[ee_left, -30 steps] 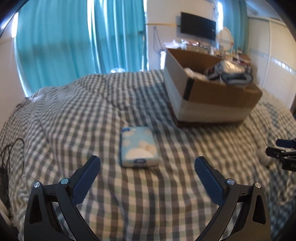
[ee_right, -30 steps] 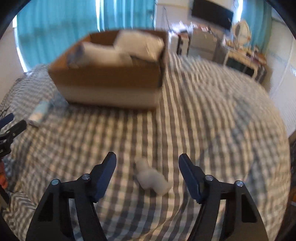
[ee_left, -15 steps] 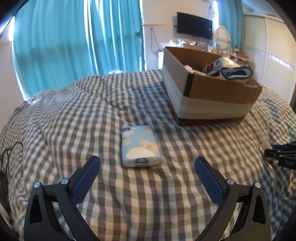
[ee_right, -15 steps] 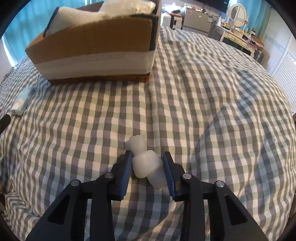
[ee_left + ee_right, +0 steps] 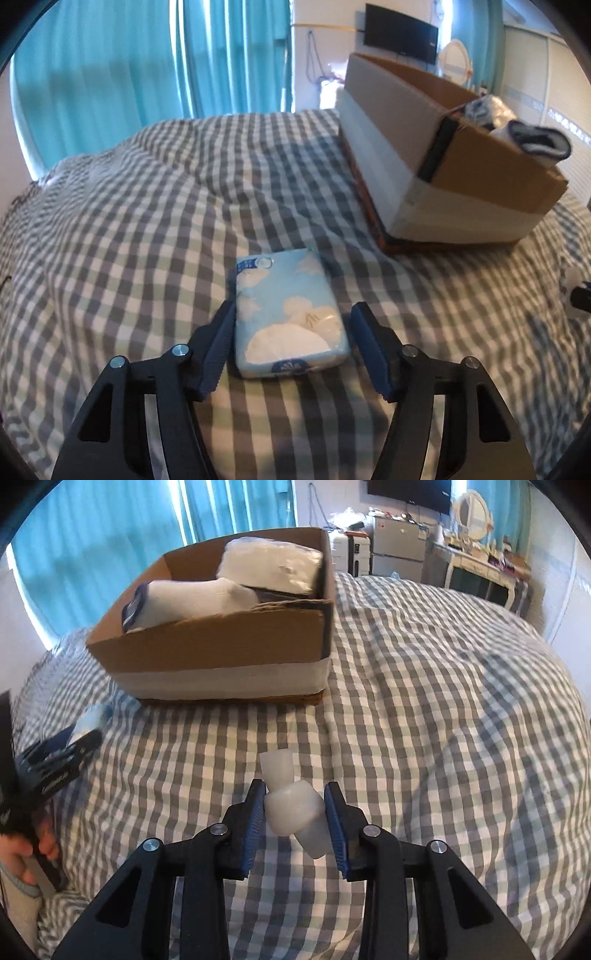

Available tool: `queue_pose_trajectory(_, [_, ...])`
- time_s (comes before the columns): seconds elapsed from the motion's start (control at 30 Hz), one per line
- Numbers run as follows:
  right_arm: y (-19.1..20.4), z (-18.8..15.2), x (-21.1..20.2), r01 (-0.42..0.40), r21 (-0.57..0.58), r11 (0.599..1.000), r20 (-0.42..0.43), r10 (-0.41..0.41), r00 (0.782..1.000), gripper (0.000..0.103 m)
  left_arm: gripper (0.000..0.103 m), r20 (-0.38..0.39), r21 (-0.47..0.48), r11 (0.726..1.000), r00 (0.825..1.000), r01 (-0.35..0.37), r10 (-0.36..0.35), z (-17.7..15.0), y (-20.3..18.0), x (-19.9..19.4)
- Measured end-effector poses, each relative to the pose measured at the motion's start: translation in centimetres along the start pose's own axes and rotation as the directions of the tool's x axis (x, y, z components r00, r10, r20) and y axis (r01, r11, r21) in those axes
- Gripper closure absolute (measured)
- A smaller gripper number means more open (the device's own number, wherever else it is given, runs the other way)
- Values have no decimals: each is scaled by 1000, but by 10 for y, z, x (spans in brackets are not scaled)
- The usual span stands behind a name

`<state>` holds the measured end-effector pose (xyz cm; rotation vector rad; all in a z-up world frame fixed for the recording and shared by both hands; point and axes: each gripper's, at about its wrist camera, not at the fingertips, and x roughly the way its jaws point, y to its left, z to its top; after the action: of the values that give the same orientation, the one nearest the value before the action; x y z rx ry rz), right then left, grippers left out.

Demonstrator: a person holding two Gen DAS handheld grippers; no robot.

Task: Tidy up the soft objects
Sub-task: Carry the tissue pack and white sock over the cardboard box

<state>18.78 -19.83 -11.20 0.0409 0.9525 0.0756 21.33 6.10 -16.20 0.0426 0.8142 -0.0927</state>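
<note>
Right wrist, white sock (image 5: 293,808) between jaws

The left tool (image 5: 291,347) sits low over the bed (image 5: 147,229) with its jaws straddling the tissue pack (image 5: 288,314), only the left one touching, while the right tool (image 5: 294,821) is clamped on the white soft piece (image 5: 293,808) above that bed.

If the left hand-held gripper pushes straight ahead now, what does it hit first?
The left hand-held gripper already straddles the light-blue cloud-print tissue pack, so the pack comes first. Beyond it lies grey-and-white checked bedding; the brown cardboard box sits off to the right.
</note>
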Motion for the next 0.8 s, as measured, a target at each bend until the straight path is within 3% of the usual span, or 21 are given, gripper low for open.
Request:
queue_pose_trajectory(0.17, [5, -2, 2, -14, 0, 1000, -2, 14, 1000, 71, 47, 0, 24, 1000, 1000, -9, 9, -6, -3, 3])
queue_pose_trajectory(0.47, [16, -7, 4, -13, -31, 999, 0, 13, 1000, 71, 53, 18, 18, 999, 999, 39, -40, -16, -8, -22])
queue_pose_trajectory(0.8, [34, -8, -33, -40, -67, 997, 46, 43, 998, 71, 53, 85, 21, 997, 994, 70, -71, -11, -33, -95])
